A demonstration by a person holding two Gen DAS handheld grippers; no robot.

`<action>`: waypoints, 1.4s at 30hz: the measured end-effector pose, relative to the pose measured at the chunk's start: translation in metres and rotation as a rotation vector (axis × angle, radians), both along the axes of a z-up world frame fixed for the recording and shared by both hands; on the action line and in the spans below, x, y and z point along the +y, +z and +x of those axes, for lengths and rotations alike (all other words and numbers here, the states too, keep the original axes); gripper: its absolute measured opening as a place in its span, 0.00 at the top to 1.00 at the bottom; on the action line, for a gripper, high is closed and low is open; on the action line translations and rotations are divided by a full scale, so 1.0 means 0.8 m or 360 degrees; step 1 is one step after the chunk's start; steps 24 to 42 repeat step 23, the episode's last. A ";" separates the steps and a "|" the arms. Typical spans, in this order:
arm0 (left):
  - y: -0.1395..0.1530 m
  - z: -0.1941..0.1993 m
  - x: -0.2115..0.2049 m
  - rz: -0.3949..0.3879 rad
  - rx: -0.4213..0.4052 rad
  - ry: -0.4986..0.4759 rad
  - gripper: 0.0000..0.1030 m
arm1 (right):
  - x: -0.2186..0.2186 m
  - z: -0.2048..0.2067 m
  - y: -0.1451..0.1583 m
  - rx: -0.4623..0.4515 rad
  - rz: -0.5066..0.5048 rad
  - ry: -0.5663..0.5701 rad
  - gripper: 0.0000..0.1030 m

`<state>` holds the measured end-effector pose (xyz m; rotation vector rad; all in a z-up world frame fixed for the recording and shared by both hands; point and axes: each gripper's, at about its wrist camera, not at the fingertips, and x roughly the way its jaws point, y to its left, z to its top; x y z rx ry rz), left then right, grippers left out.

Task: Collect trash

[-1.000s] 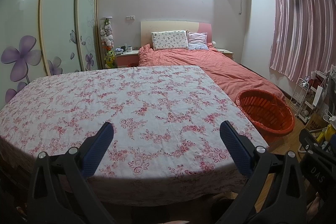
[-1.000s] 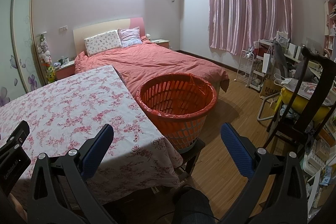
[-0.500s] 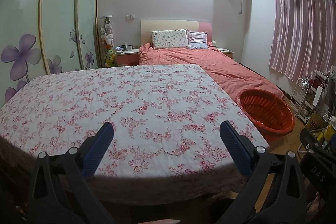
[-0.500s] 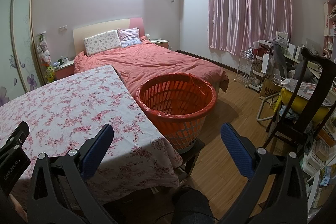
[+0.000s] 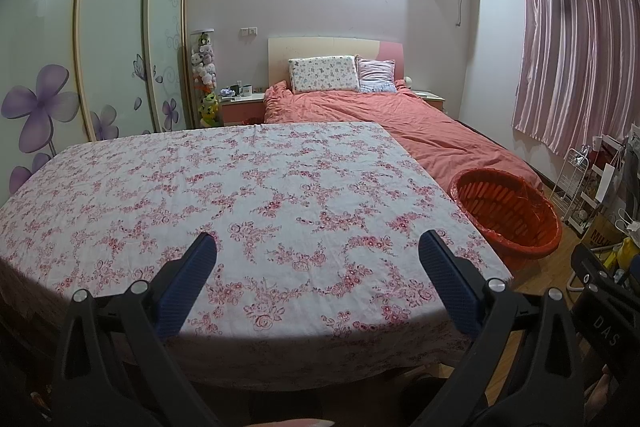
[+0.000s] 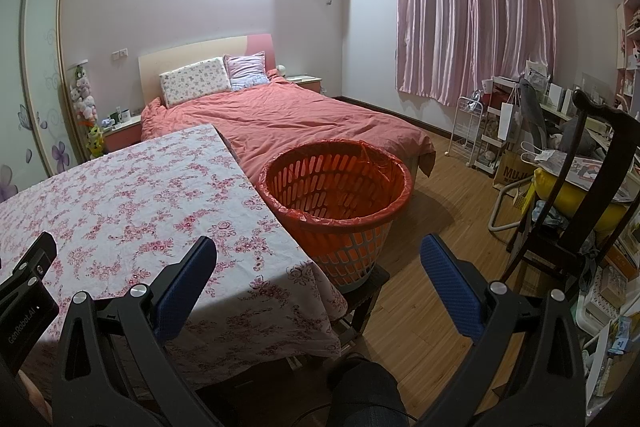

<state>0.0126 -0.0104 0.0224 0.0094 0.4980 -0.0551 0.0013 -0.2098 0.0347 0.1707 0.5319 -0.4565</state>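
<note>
An orange slotted basket [image 6: 340, 187] lined with a red bag stands on a dark stool just right of the table; it also shows in the left wrist view [image 5: 506, 213]. A table with a pink floral cloth [image 5: 224, 187] shows no trash on it, also in the right wrist view [image 6: 132, 203]. My left gripper [image 5: 318, 251] is open and empty above the table's near edge. My right gripper [image 6: 318, 251] is open and empty, held over the table's right corner in front of the basket.
A bed with a coral quilt [image 6: 288, 119] lies behind the table and basket. A dark chair with a yellow cushion [image 6: 576, 187], a white wire rack [image 6: 468, 131] and cluttered shelves fill the right side. A wardrobe with flower doors [image 5: 100, 67] stands left. Wood floor [image 6: 440, 219] lies right of the basket.
The left wrist view has shifted slightly, with the table sitting a touch higher in frame. The right gripper and the basket have not visibly moved. Both grippers stay open.
</note>
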 end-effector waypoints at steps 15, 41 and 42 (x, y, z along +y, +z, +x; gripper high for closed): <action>-0.004 -0.003 0.000 -0.0001 0.0004 0.0002 0.04 | -0.002 -0.001 0.001 -0.0001 -0.0001 -0.0001 0.02; -0.007 -0.004 0.000 -0.0007 0.0007 -0.0001 0.04 | -0.001 -0.001 0.000 -0.0001 -0.0002 0.0000 0.02; -0.007 -0.004 0.000 -0.0007 0.0007 -0.0001 0.04 | -0.001 -0.001 0.000 -0.0001 -0.0002 0.0000 0.02</action>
